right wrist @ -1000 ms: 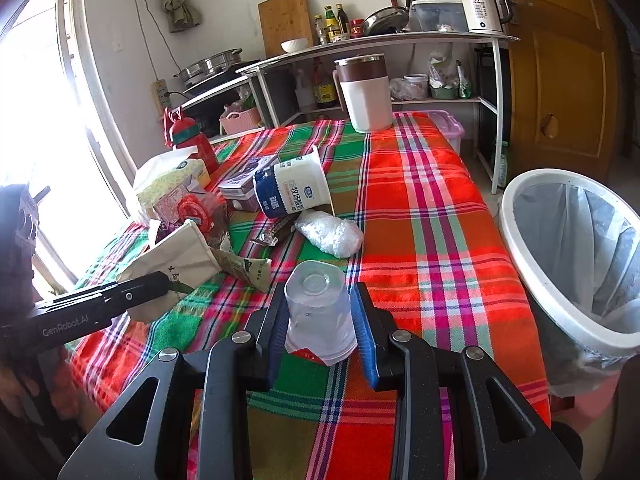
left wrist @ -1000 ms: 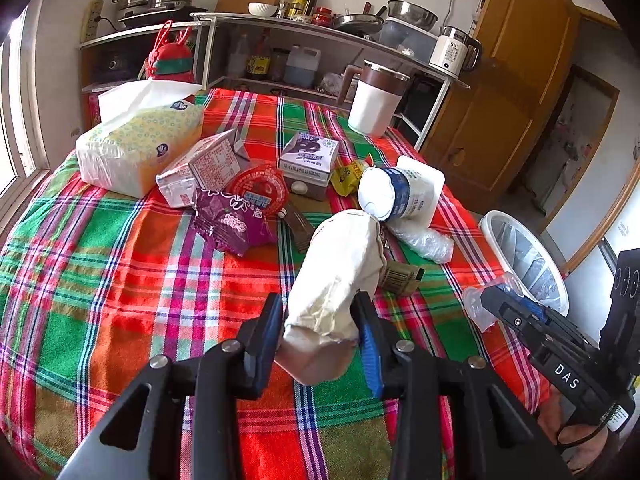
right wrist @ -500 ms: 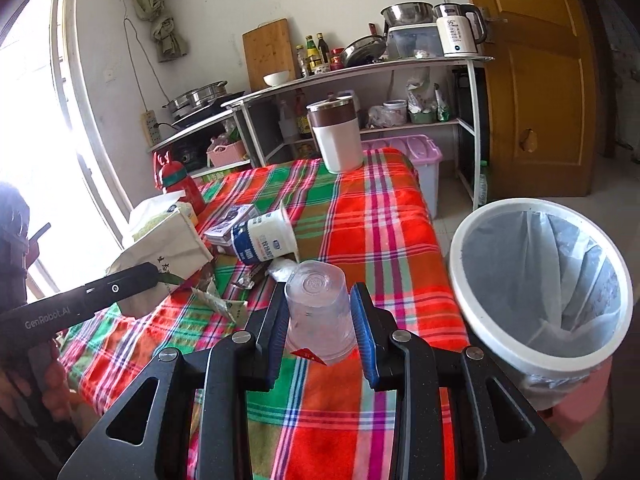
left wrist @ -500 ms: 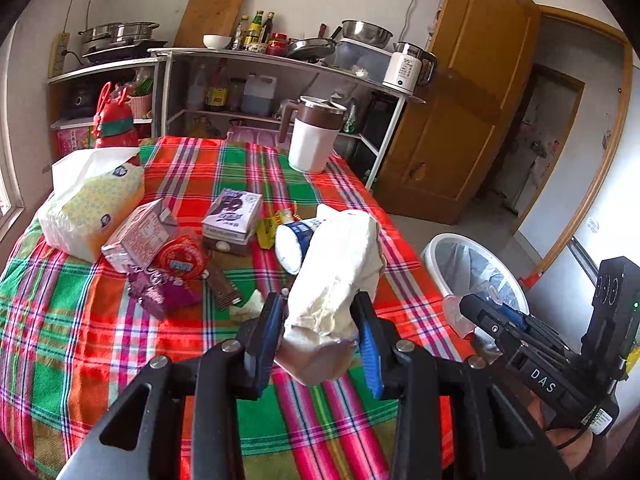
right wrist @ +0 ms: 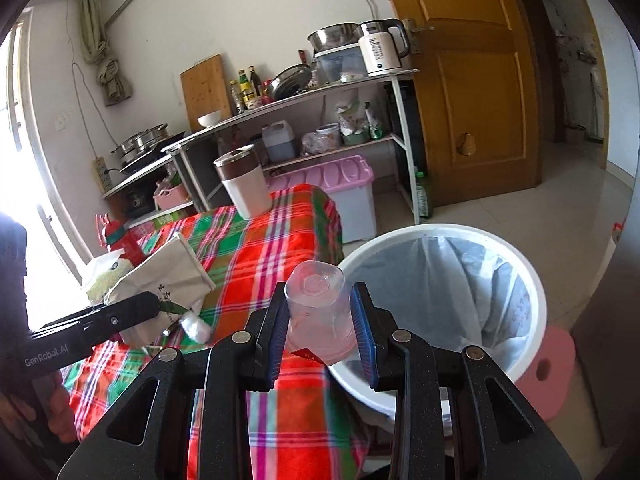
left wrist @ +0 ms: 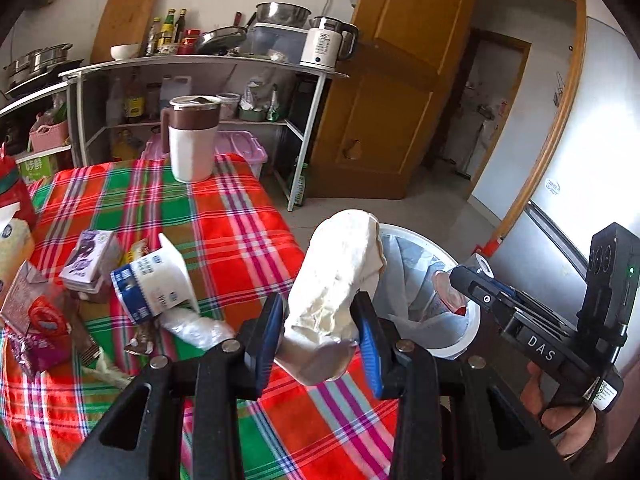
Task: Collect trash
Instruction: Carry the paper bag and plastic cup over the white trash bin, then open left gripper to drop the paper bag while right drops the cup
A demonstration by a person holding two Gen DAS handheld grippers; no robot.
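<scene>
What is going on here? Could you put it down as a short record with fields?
Setting: kitchen table with plaid cloth
Left gripper: shut on a crumpled paper bag
Right gripper: shut on a clear plastic cup, bottom pointing forward
Bin: white, lined, beside the table
Left on table: yogurt tub, milk carton, red wrappers, jug

left wrist: looked along its fingers, close over the table [left wrist: 248, 240] edge, toward the door.
right wrist: faced the bin [right wrist: 440, 300] nearby.
shared: table, bin, shelf [left wrist: 200, 64].
</scene>
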